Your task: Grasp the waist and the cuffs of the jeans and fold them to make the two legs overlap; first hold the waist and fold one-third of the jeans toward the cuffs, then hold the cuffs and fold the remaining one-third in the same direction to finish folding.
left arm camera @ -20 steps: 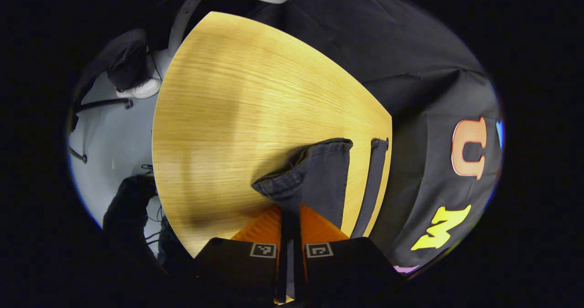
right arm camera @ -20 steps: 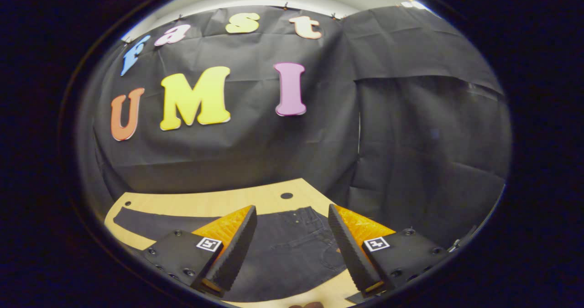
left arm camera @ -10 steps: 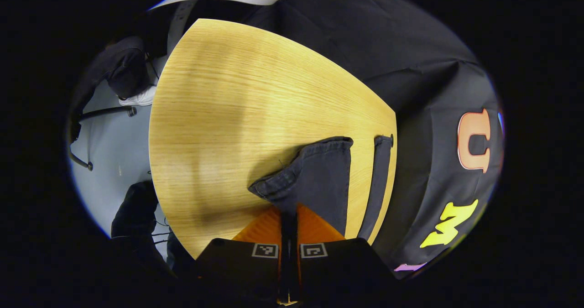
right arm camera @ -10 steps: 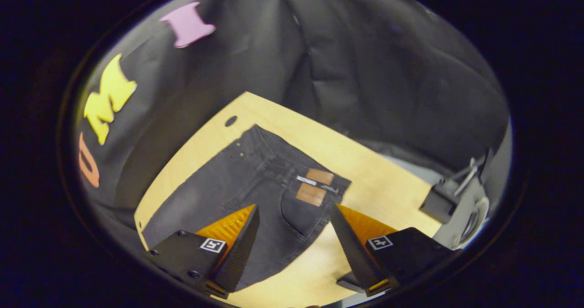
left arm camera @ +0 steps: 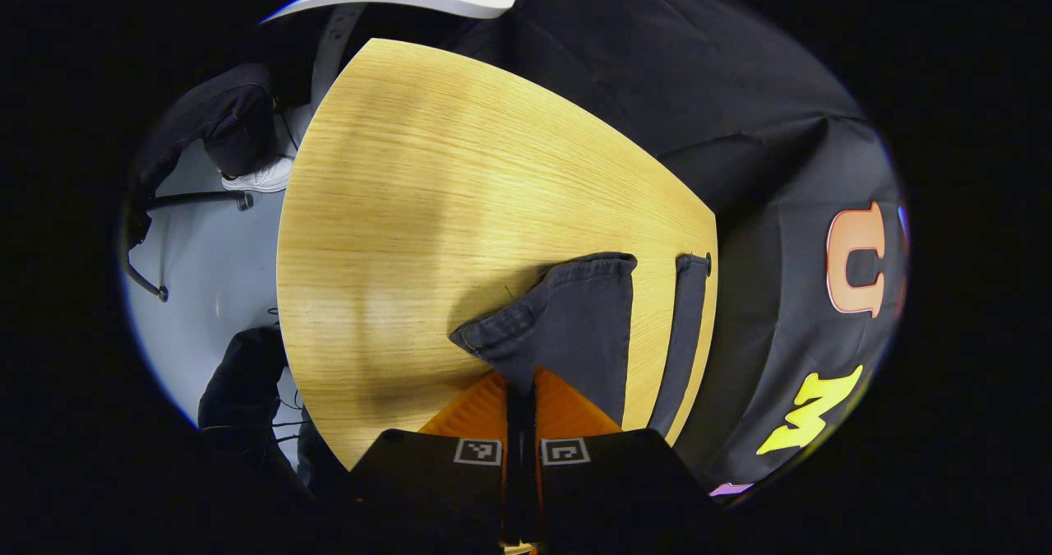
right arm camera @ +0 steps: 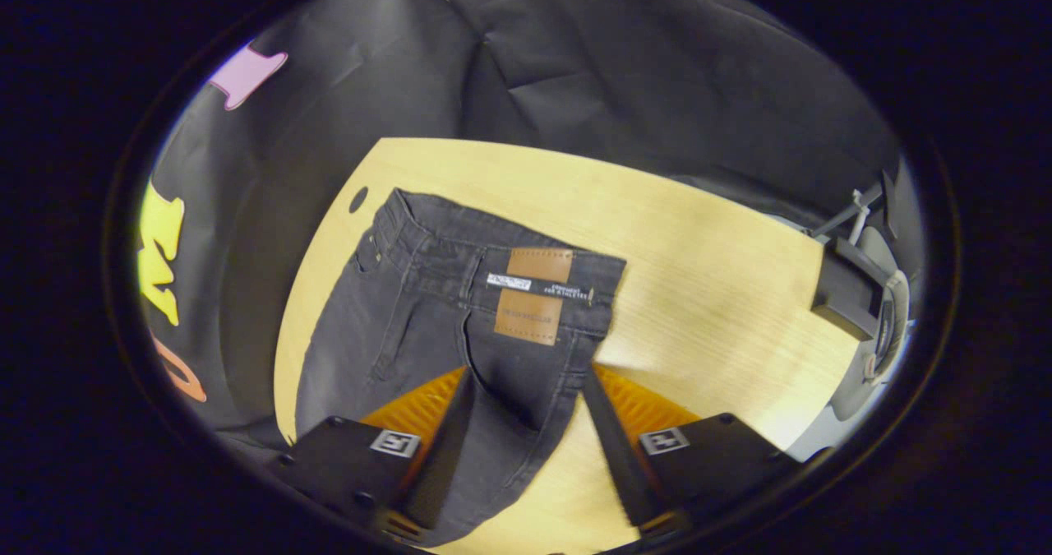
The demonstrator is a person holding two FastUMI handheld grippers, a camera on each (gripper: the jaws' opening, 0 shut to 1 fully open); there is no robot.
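Note:
Dark grey jeans lie on a light wooden table (left arm camera: 411, 210). In the left gripper view, the near leg (left arm camera: 575, 316) rises off the wood, its cuff hem curling up. My left gripper (left arm camera: 520, 399) is shut on that leg close to the cuff, with denim pinched between the orange fingers. The other leg (left arm camera: 686, 325) lies flat along the table's far edge. In the right gripper view, the waist with its brown leather patch (right arm camera: 530, 296) lies flat. My right gripper (right arm camera: 526, 456) hovers open over the seat of the jeans (right arm camera: 394, 325), one finger on each side of the back pocket.
The table (right arm camera: 699, 275) has a small round hole (right arm camera: 358, 200) near the waistband. A black device on a stand (right arm camera: 846, 296) sits past the table's right end. A person's white shoe (left arm camera: 255, 177) and dark trouser leg stand on the pale floor (left arm camera: 205, 267).
The right gripper tipped down from facing the wall and came in over the waist and seat, still open. The left gripper kept its hold on the leg and barely shifted.

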